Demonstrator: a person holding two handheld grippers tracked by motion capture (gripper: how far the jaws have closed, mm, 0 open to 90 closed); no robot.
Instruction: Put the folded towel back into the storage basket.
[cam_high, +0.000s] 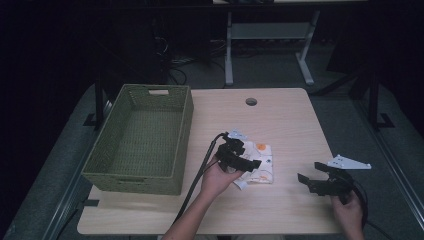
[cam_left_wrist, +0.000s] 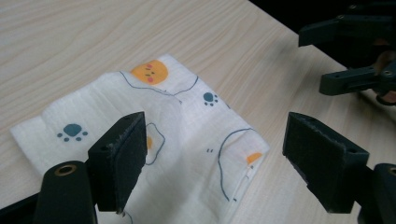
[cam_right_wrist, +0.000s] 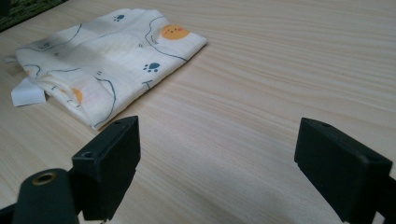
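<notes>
Tabletop — cloth (cam_left_wrist: 187, 135) beneath left hand-held gripper (cam_left_wrist: 210, 158).

The high view is dimly lit, with the far surroundings lost in darkness and only the table (cam_high: 280, 120) lit from above. Both gripper views are brighter, and the near jaws are rendered softly blurred.

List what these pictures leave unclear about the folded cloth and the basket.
- Folded cloth: in the left gripper view its near edge is hidden behind the left tongs and cut off by the bottom edge.
- Cloth in the high view: left part covered by the left tongs; print too small to read.
- Basket: its near inner wall is hidden by its own rim.
</notes>
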